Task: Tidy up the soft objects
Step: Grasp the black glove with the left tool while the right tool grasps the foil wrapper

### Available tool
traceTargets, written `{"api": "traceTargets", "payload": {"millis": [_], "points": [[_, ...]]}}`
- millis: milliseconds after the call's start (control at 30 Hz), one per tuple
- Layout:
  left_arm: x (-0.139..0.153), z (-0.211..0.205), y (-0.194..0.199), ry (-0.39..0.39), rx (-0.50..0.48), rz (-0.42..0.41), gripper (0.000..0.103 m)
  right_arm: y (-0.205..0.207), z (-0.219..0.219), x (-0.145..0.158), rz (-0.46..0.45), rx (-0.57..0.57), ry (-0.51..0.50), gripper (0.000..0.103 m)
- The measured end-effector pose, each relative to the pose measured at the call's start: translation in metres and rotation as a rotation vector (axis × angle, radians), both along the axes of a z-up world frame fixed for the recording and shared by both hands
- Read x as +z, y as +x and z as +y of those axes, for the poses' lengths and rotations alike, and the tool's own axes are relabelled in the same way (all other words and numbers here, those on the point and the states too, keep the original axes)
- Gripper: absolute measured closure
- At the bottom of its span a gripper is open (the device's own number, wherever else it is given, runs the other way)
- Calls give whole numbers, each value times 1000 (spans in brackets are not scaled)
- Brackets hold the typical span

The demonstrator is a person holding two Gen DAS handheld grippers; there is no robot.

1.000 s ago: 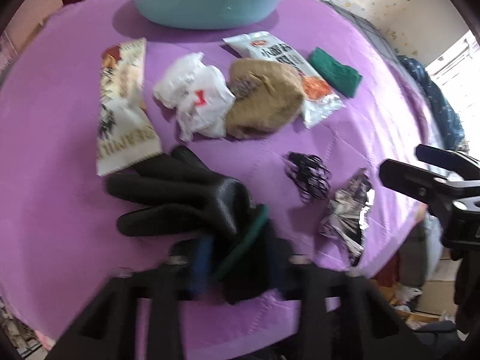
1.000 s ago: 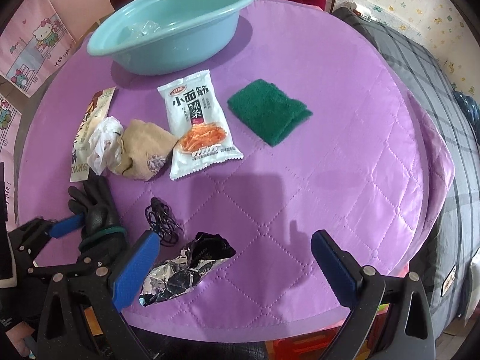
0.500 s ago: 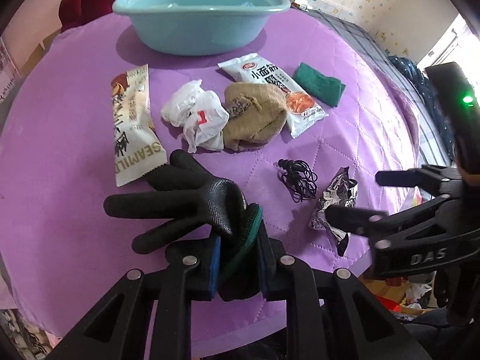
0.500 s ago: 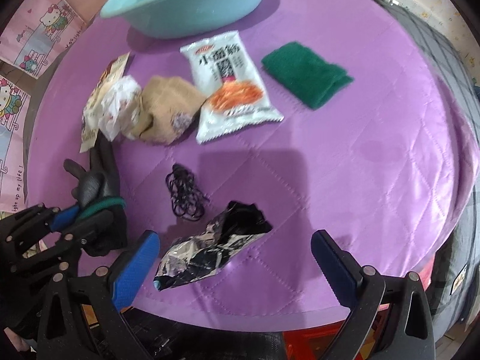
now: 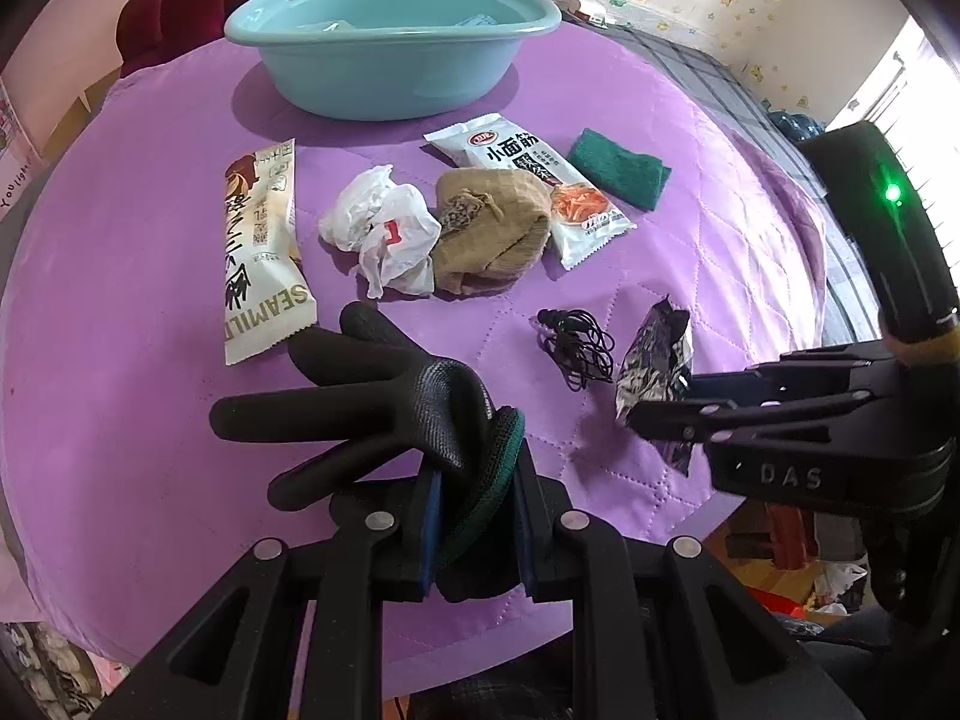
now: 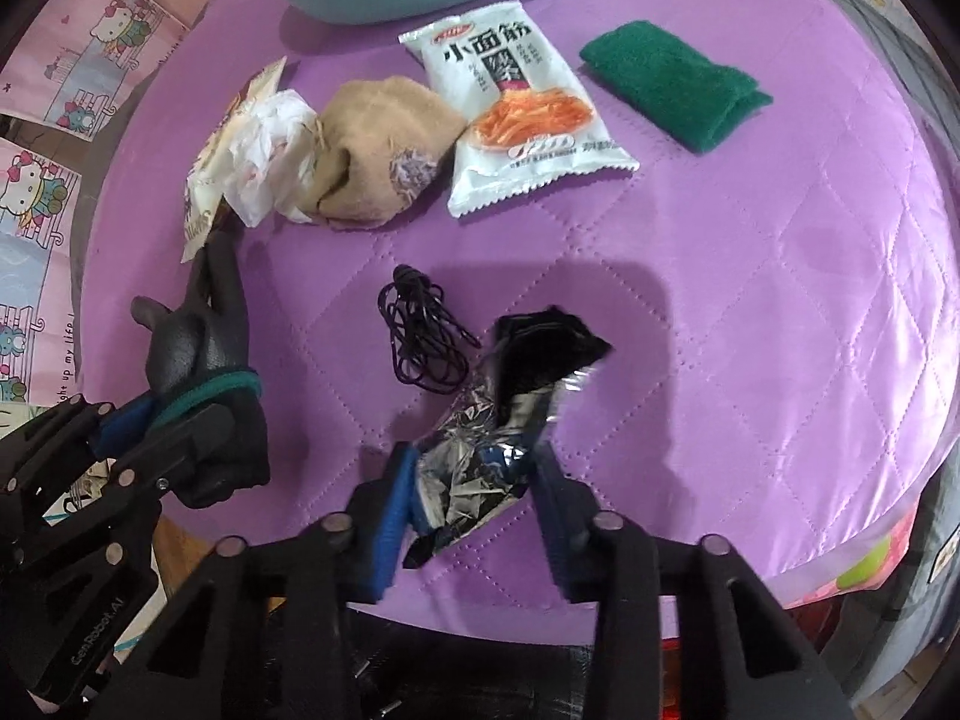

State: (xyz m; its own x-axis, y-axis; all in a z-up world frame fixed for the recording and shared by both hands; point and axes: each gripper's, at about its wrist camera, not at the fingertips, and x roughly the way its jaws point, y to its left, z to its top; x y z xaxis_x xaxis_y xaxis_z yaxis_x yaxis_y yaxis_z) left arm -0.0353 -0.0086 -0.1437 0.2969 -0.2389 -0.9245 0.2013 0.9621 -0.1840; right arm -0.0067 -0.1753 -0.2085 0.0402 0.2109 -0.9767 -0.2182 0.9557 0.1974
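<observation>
My left gripper [image 5: 474, 516] is shut on the cuff of a black rubber glove [image 5: 372, 390] with a green trim; the glove's fingers point away over the purple table. The same glove shows at the left of the right wrist view [image 6: 198, 354]. My right gripper [image 6: 474, 480] has closed around a crumpled silver foil wrapper [image 6: 480, 450] near the table's front edge; the wrapper also shows in the left wrist view [image 5: 654, 360]. A teal basin [image 5: 390, 42] stands at the far side.
On the purple quilted cloth [image 6: 750, 300] lie a tan knitted cloth [image 6: 378, 150], a crumpled white bag [image 6: 264, 150], a white noodle snack pack [image 6: 516, 108], a green scouring pad [image 6: 672, 84], a long oat bar pack [image 5: 261, 252] and a tangle of black hair ties [image 6: 420, 330].
My right gripper has moved forward and closed from wide open onto the foil wrapper. My left gripper has stayed shut on the glove's cuff and raised it a little.
</observation>
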Motion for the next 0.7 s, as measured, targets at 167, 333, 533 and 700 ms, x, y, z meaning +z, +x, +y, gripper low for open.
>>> {"api": "traceTargets", "payload": {"millis": [167,333,533,700], "points": [[5,-5,-2,-4,-8,-4,81,2,-2,13,-30,1,-2,71],[14,-13,-6,8,-30,-24,82,-2,4,31,-66,19,-10,71],[25,-15,-5,21,-39,-59,82,-1,7,48,-104,33,0,71],[33,-12,2,26,-37,-86,82,11,3,62,-136,35,7,70]]}}
